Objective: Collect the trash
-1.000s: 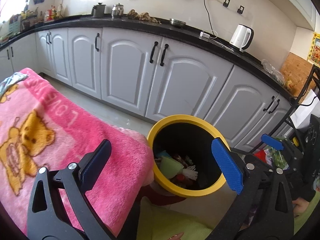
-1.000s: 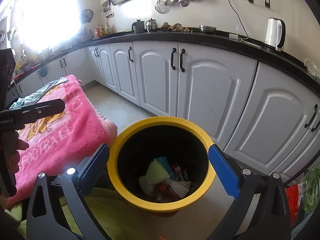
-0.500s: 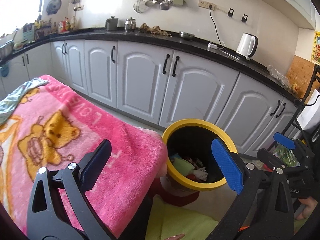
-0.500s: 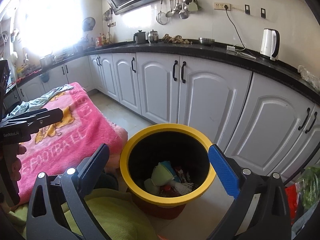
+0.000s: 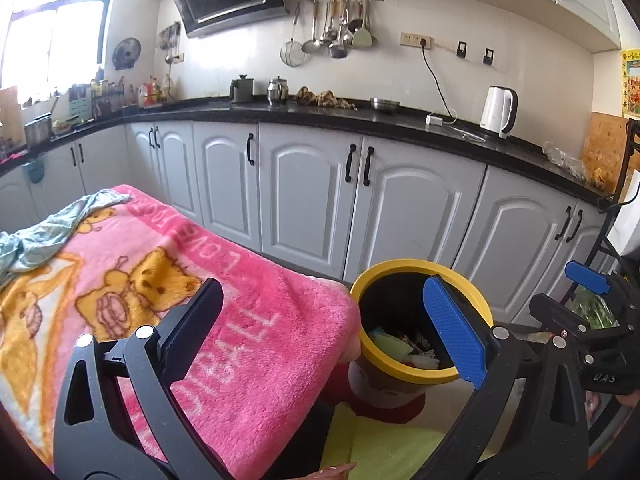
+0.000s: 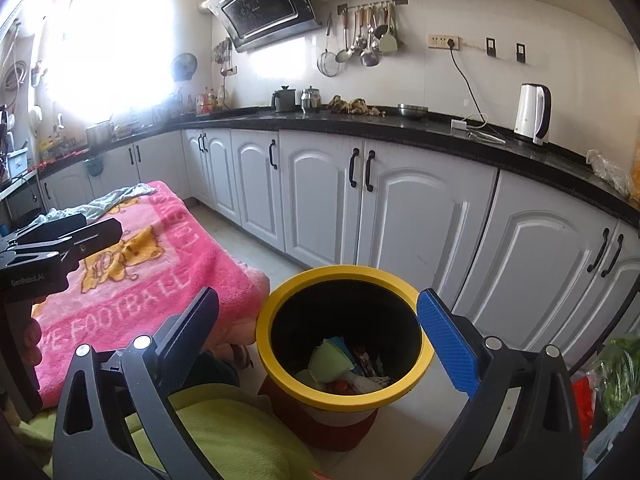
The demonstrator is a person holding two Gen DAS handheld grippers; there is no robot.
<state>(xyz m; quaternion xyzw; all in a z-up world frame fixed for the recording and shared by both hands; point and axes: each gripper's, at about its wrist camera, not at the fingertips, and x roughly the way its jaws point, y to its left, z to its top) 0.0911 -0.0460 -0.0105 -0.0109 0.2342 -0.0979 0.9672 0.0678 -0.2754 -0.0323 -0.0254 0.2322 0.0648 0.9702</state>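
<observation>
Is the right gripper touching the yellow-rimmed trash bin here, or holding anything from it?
Apart. In the right wrist view the right gripper hangs above the trash bin, jaws spread wide with nothing between them, and the rim shows unbroken.

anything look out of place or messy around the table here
A crumpled pale green cloth lies bunched on the far corner of the pink blanket, partly hanging off its edge. The trash sits inside the yellow-rimmed bin; nothing appears spilled beside it.

I stand in a home kitchen: black countertop (image 6: 400, 126) over white cabinets (image 6: 416, 216), range hood (image 6: 266, 10), hanging utensils (image 6: 366, 40), electric kettle (image 6: 532, 114).
</observation>
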